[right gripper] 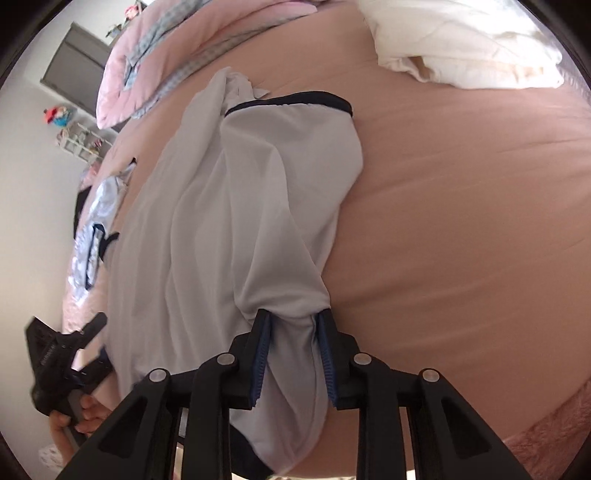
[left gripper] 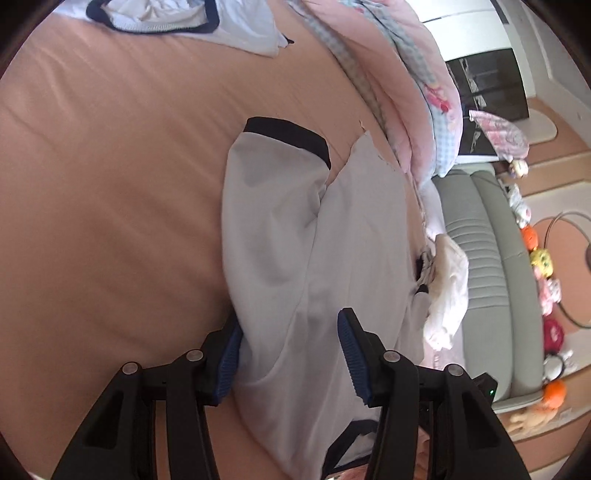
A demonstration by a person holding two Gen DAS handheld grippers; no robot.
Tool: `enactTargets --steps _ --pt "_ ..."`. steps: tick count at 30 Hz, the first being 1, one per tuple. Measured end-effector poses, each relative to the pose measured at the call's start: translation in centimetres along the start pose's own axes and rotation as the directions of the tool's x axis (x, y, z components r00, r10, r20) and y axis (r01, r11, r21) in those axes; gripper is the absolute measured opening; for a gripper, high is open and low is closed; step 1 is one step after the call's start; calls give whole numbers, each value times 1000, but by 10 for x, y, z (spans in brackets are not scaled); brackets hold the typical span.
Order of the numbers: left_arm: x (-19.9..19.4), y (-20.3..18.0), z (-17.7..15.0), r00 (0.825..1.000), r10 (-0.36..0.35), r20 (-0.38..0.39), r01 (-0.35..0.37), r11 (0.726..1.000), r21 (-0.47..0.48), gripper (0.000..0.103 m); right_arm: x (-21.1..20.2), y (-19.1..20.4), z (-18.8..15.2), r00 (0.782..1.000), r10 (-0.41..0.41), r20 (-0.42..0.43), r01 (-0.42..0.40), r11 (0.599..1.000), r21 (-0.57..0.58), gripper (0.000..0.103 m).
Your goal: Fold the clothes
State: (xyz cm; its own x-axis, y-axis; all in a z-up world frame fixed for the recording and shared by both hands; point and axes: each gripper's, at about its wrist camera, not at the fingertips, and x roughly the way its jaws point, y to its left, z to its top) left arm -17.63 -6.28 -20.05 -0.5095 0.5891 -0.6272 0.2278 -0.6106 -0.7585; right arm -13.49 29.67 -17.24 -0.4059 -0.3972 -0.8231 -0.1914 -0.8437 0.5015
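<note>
A white T-shirt with dark navy trim [left gripper: 295, 236] lies on the pink bed sheet [left gripper: 110, 192]; one sleeve with a navy cuff points away. My left gripper [left gripper: 290, 347] is open, its blue-padded jaws wide apart with shirt cloth lying between them. In the right wrist view the same shirt [right gripper: 240, 206] stretches away, bunched at the near end. My right gripper [right gripper: 293, 332] is shut on that bunched cloth. The left gripper [right gripper: 66, 354] shows at the lower left of this view, held in a hand.
A second white garment with navy trim [left gripper: 159, 18] lies at the far edge of the bed. A pink and blue quilt [left gripper: 413, 74] is heaped alongside. A white pillow [right gripper: 461, 40] lies at the far right. A grey sofa [left gripper: 491, 258] with toys stands beside the bed.
</note>
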Motion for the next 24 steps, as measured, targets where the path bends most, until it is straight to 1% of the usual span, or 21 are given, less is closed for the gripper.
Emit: enactTargets --steps 1,2,3,5,7,8,9,10,11,12,13,15,16,17,19,20,21,22,24 --pt "-3 -2 0 1000 -17 -1 17 1000 1 3 0 2 0 999 47 -1 -47 999 11 11" --pt "-8 -6 0 999 -34 6 34 999 11 3 0 3 -1 996 93 -1 -93 995 23 9" --pt "-12 -10 0 999 -51 12 51 998 20 3 -4 5 -1 993 118 12 -118 993 26 9" --pt "-33 -18 1 997 -52 50 49 997 67 3 -21 12 -3 992 100 76 -100 995 6 7" --pt "-54 -22 4 993 -66 100 59 996 73 3 -47 15 -5 985 79 156 -81 997 2 6" --pt "-64 -23 5 989 -74 125 66 995 72 3 -60 13 -5 980 57 193 -58 998 1 6" --pt "-74 -22 5 986 -66 151 56 996 70 3 -72 11 -4 975 23 221 -23 1000 -4 6" --pt "-84 -19 4 983 -45 179 34 997 67 3 -82 9 -4 970 -20 243 23 1000 -9 6" --pt "-93 -17 3 978 -24 206 12 998 63 3 -87 10 -4 964 -85 251 92 996 -15 6" --pt "-103 -14 2 972 -4 233 -10 998 58 3 -89 13 -1 956 -150 251 162 987 -25 6" --pt "-111 -8 -1 967 18 255 -29 999 40 3 -90 13 -1 951 -194 240 209 977 -40 6" --pt "-121 9 -9 961 43 275 -41 999 -14 3 -90 5 -13 947 -251 199 266 963 -53 6" --pt "-121 17 -12 964 45 260 -38 999 -34 3 -87 -4 -22 955 -254 155 263 964 -44 6" --pt "-118 24 -15 972 42 229 -31 998 -51 3 -79 -8 -28 960 -256 112 261 965 -29 6" --pt "-107 38 -22 989 5 148 11 994 -107 4 -65 -16 -41 965 -258 38 258 966 -1 7" --pt "-102 45 -26 994 -18 105 33 990 -138 4 -61 -18 -45 965 -260 28 260 966 8 9" --pt "-98 49 -30 997 -20 78 32 988 -153 5 -59 -19 -48 967 -255 25 255 967 26 11" --pt "-95 50 -35 998 -7 61 16 988 -156 6 -58 -21 -50 973 -229 16 228 972 58 19" --pt "-89 52 -42 999 25 30 -20 988 -156 6 -56 -26 -54 992 -124 -11 124 982 143 29"
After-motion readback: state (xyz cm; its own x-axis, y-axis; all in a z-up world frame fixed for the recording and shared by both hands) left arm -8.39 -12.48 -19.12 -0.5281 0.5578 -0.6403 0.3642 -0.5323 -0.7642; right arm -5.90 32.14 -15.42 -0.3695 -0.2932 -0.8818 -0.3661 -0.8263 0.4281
